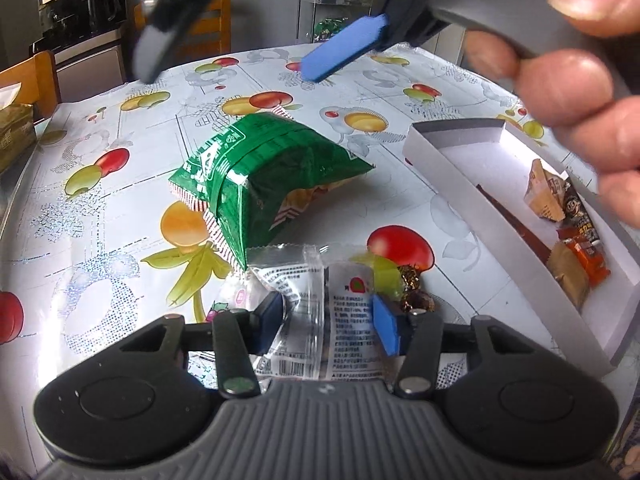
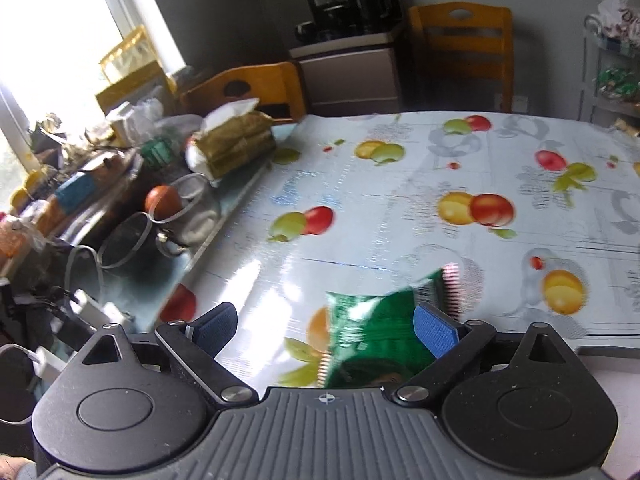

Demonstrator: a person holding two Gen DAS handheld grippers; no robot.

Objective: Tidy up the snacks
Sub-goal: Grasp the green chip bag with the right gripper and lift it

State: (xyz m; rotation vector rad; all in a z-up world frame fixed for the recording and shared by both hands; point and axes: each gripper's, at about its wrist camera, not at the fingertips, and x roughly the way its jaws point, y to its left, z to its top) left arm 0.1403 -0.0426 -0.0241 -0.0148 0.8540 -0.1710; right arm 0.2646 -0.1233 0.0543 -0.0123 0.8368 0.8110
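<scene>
A clear snack packet (image 1: 320,312) with printed text sits between the blue pads of my left gripper (image 1: 328,324), which is shut on it just above the fruit-print tablecloth (image 1: 100,216). A green snack bag (image 1: 260,184) lies in the middle of the table. My right gripper (image 1: 230,72) hovers over its far side, held by a person's hand (image 1: 580,92). In the right wrist view that gripper (image 2: 326,330) is wide open, with the green bag (image 2: 372,332) below and between its fingers, and neither pad presses on it. A white shallow box (image 1: 480,208) at the right holds several small snacks.
Small foil-wrapped candies (image 1: 416,300) lie beside the clear packet. A tissue pack (image 2: 236,140), glass mugs (image 2: 132,240) and clutter line the table's left edge. Wooden chairs (image 2: 464,48) stand behind the table. A clear rack with sweets (image 1: 332,12) stands beyond the far edge.
</scene>
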